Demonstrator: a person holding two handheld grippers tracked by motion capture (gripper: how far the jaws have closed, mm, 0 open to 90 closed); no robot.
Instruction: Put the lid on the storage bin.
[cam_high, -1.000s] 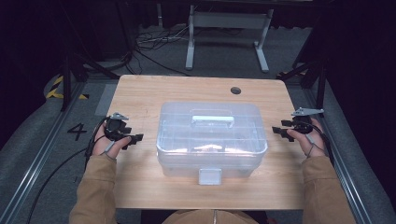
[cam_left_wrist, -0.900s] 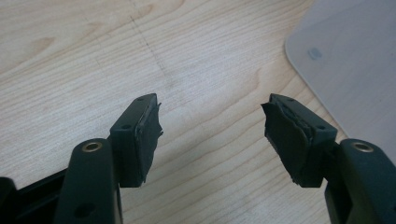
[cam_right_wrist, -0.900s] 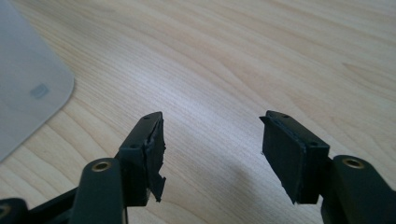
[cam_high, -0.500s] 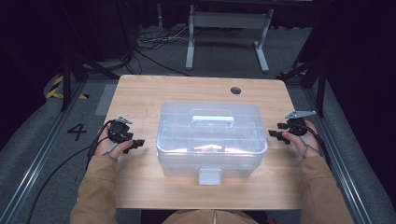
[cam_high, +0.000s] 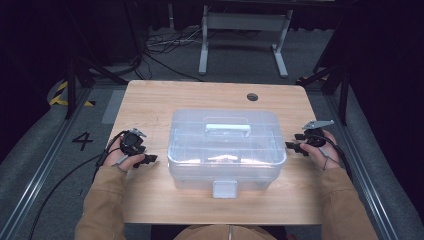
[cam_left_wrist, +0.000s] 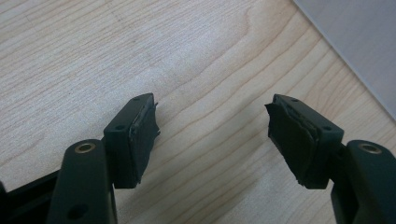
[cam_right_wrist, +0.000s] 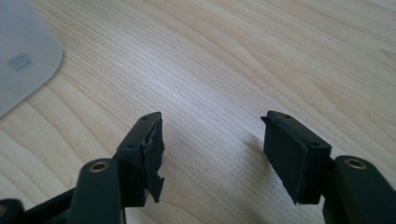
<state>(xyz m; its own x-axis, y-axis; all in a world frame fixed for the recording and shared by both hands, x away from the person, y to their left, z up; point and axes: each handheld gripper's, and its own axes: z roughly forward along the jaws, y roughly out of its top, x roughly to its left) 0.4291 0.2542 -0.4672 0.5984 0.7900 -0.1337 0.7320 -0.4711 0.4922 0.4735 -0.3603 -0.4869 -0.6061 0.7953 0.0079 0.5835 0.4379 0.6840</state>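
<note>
my left gripper (cam_high: 148, 159) and right gripper (cam_high: 292, 146) flank the clear plastic box (cam_high: 226, 148), which sits lid-on at mid table (cam_high: 150, 102); both rest near its sides without touching, jaws spread wide over bare wood, pinching nothing.

Clear plastic storage box (cam_high: 226, 150) at the centre of the wooden table (cam_high: 150, 100), resting flat on its base with its long sides running left to right. The lid is closed; a pale carrying handle (cam_high: 227, 129) lies flat along the top, and a light front latch (cam_high: 224, 188) hangs down on the near side. Faint contents show through the translucent walls but cannot be identified.
</note>
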